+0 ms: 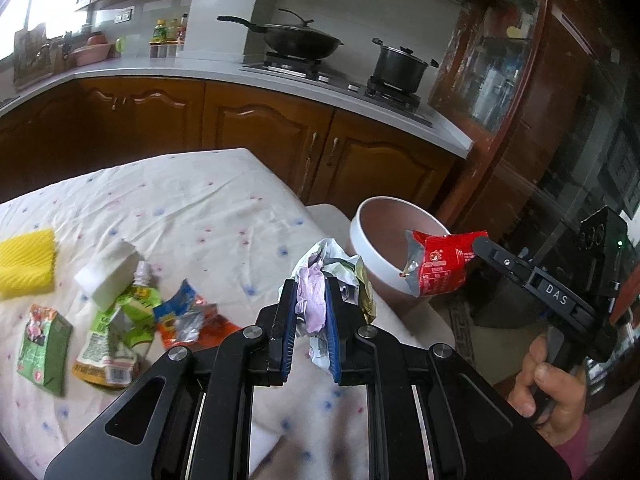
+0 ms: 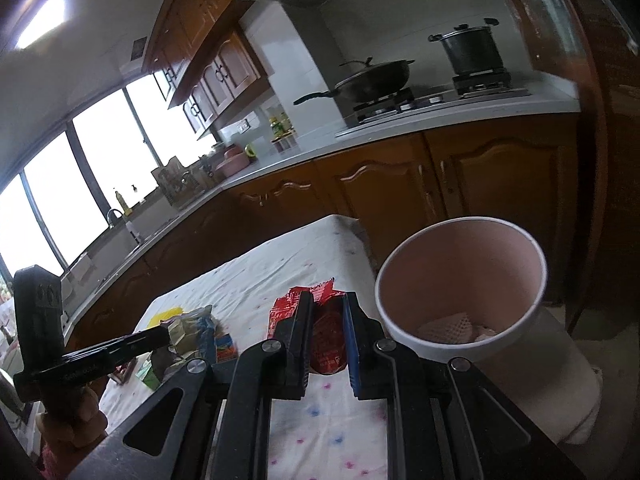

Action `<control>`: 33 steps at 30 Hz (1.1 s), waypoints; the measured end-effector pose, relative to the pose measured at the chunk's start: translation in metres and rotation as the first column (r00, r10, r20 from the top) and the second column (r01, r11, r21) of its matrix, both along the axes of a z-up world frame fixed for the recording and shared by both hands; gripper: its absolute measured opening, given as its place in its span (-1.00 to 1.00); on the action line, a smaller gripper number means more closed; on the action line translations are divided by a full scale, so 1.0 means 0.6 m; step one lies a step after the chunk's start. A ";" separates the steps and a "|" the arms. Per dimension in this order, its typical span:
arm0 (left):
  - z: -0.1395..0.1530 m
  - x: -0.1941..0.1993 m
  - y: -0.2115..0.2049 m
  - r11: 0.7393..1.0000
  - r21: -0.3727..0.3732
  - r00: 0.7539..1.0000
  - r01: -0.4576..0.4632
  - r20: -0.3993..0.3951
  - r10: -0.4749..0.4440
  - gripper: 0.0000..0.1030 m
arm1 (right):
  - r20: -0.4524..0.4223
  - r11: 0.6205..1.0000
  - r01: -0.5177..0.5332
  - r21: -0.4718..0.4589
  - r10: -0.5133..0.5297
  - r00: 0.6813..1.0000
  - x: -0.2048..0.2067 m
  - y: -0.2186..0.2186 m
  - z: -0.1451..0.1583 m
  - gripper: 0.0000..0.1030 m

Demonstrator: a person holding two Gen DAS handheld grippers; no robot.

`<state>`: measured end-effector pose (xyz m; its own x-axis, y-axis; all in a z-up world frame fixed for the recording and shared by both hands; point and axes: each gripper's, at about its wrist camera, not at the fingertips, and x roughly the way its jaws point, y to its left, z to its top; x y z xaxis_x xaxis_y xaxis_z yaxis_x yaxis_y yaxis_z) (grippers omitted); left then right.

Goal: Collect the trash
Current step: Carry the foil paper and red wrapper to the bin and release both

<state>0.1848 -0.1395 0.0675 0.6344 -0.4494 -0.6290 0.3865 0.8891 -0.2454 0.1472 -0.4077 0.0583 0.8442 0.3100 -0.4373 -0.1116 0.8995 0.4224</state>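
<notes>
**Both grippers loaded beside the bin**

Left gripper (image 1: 311,312) is clamped tight on a crumpled paper wad (image 1: 320,276) above the table's (image 1: 192,200) right edge. Right gripper (image 2: 327,334) pinches a red wrapper (image 2: 328,340), jaws nearly closed, just left of the white bin (image 2: 536,280). More packets (image 1: 116,332) lie at the near left of the floral cloth, with a yellow sponge (image 1: 26,262) beyond them.

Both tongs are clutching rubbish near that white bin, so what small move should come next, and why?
Probably carry the right tongs a little further over the bin and open them. They are shut on a red packet already at its rim; the left tongs with crumpled paper can follow.
</notes>
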 end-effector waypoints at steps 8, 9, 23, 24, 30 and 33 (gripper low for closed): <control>0.005 0.019 -0.059 0.999 0.005 0.999 0.042 0.002 -0.042 -0.76 | 0.004 0.998 0.061 0.011 -0.061 0.998 -0.007 -0.048 -0.005 -0.72; 0.006 0.020 -0.066 0.999 0.006 0.999 0.047 0.003 -0.047 -0.76 | 0.004 0.998 0.069 0.013 -0.069 0.998 -0.007 -0.056 -0.005 -0.72; 0.002 0.082 -0.182 0.994 0.015 0.994 0.111 -0.013 -0.111 -0.76 | -0.014 0.989 0.144 0.022 -0.144 0.989 0.014 -0.137 -0.019 -0.72; 0.001 0.086 -0.188 0.993 0.016 0.993 0.114 -0.014 -0.114 -0.76 | -0.017 0.989 0.147 0.024 -0.147 0.989 0.019 -0.143 -0.021 -0.72; -0.018 0.128 -0.242 0.990 0.037 0.990 0.134 -0.051 -0.132 -0.76 | -0.052 0.986 0.164 0.017 -0.163 0.985 0.050 -0.172 -0.035 -0.71; -0.028 0.146 -0.271 0.988 0.053 0.988 0.144 -0.065 -0.140 -0.76 | -0.071 0.985 0.171 0.008 -0.170 0.983 0.064 -0.183 -0.044 -0.71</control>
